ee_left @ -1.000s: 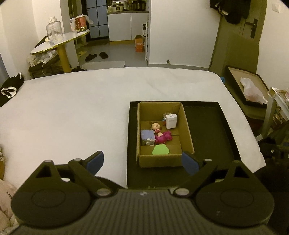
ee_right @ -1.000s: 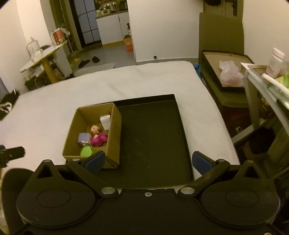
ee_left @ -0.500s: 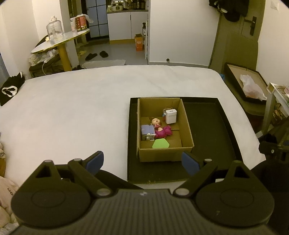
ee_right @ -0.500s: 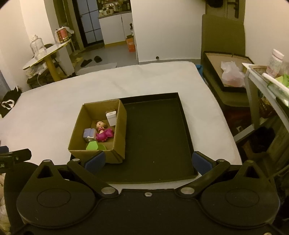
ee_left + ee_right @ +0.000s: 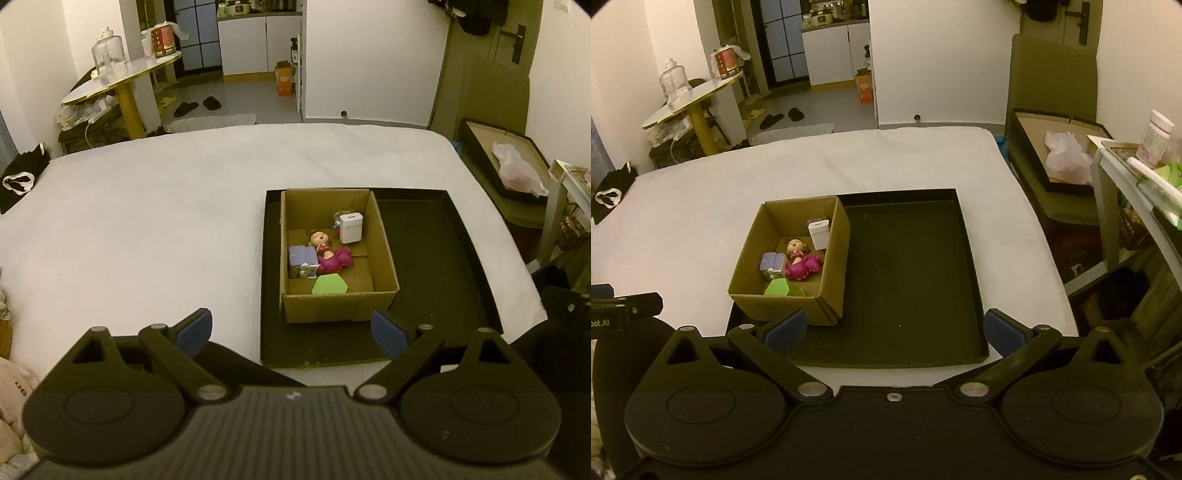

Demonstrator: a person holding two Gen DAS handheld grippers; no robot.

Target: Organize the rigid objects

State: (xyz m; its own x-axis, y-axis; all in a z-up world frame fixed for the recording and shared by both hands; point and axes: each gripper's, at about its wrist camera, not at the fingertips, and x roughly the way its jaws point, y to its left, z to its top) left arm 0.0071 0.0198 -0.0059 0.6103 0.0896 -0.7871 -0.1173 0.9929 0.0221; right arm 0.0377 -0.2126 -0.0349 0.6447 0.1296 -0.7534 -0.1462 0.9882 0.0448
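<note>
Cardboard was what everything had been packed into: a cardboard box (image 5: pixel 338 254) was seen sitting in the left part of a black tray (image 5: pixel 436 266), itself laid on the white-covered table (image 5: pixel 147 229). Inside, a white block (image 5: pixel 351 227), a small doll (image 5: pixel 327 251), a pale purple piece (image 5: pixel 303 258) and a green hexagon (image 5: pixel 328 285) were already collected, so pretty much the whole job was judged done, nothing loose being spotted outside. The box's long axis was pointed near-to-far, open side up. The left gripper (image 5: pixel 291 330) and right gripper (image 5: pixel 894 328) were both held spread apart, empty, at the tray's near edge.
</note>
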